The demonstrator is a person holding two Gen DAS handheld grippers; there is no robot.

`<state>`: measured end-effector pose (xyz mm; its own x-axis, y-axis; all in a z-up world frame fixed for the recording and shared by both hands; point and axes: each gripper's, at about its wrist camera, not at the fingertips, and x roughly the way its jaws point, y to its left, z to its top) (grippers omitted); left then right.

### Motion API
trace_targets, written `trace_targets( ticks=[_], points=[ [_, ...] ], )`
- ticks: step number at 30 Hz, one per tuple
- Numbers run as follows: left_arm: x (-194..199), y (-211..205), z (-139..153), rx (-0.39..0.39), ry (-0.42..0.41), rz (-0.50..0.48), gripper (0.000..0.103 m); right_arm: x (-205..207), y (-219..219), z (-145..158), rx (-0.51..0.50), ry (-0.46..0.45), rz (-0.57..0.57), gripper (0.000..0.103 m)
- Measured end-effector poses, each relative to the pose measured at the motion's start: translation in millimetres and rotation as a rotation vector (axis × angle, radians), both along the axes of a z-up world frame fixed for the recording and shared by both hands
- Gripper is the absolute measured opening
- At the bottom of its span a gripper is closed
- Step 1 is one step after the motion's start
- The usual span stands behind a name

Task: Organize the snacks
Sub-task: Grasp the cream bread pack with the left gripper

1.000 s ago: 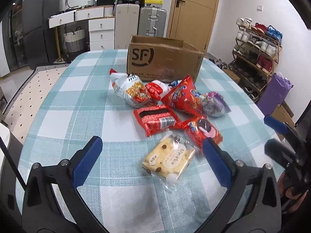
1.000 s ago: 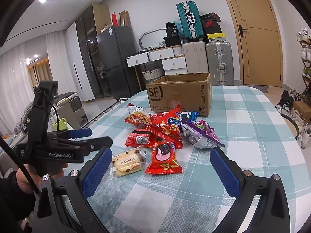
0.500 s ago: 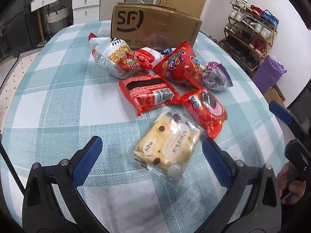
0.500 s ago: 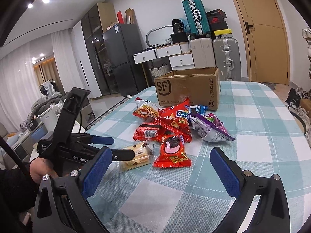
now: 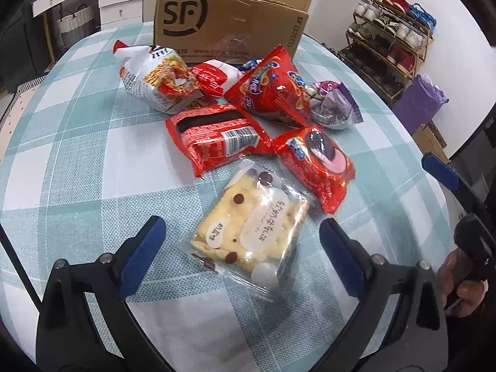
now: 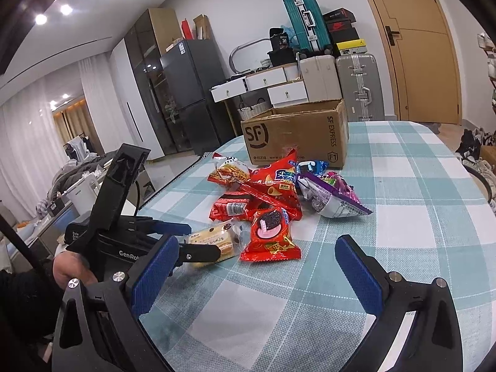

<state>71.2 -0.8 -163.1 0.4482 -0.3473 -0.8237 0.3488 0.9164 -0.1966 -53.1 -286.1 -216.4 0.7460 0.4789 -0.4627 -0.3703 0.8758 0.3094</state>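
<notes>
Left wrist view: left gripper [image 5: 241,241] pointing steeply down over checked tablecloth [image 5: 77,161], jaws wide and just now narrowing a little, blue pads either side of clear-wrapped biscuit pack [image 5: 248,226] without touching it. Beyond biscuit pack, toward cardboard box [image 5: 229,21]: red packet with barcode [image 5: 214,139], red cookie packet [image 5: 316,164] to its right, then noodle bag [image 5: 158,77], red chip bag [image 5: 272,90] and purple pouch [image 5: 334,108] nearest the box. Right of biscuit pack, at frame edge, one blue pad of right gripper [image 5: 440,170] and hand [image 5: 462,282] gripping its handle. Shoe rack [image 5: 390,37] far right of box.

Right wrist view: right gripper [image 6: 254,272] low above tablecloth, jaws wide, nothing between them. Left gripper [image 6: 198,238] seen from the side, fingers straddling biscuit pack [image 6: 214,238]. Cookie packet [image 6: 269,235] just beside biscuit pack, remaining snacks heaped between it and box [image 6: 294,136]. Behind box: suitcases [image 6: 356,86], white drawers [image 6: 266,83], dark fridge [image 6: 192,93], wooden door [image 6: 418,55].
</notes>
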Motion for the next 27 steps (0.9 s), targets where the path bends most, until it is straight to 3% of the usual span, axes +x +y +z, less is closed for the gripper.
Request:
trace_targets(
  ticks=[5, 10, 14, 15, 27],
  points=[
    [-10, -8, 2, 0.043, -0.025, -0.038, 0.086, -2, 0, 0, -0.003, -0.001, 0.001, 0.103],
    [-18, -22, -1, 0.176, -0.061, -0.059, 0.072, -5, -1, 2, -0.014, -0.014, 0.005, 0.103],
    [-20, -22, 1, 0.155, -0.061, -0.077, 0.065, -7, -1, 2, -0.018, -0.013, 0.000, 0.103],
    [-20, -21, 3, 0.133, -0.061, -0.081, 0.059, -8, -1, 3, -0.018, -0.013, -0.001, 0.103],
    [-33, 7, 8, 0.073, -0.039, -0.027, 0.059, -12, -2, 9, -0.033, -0.004, -0.012, 0.103]
  ],
)
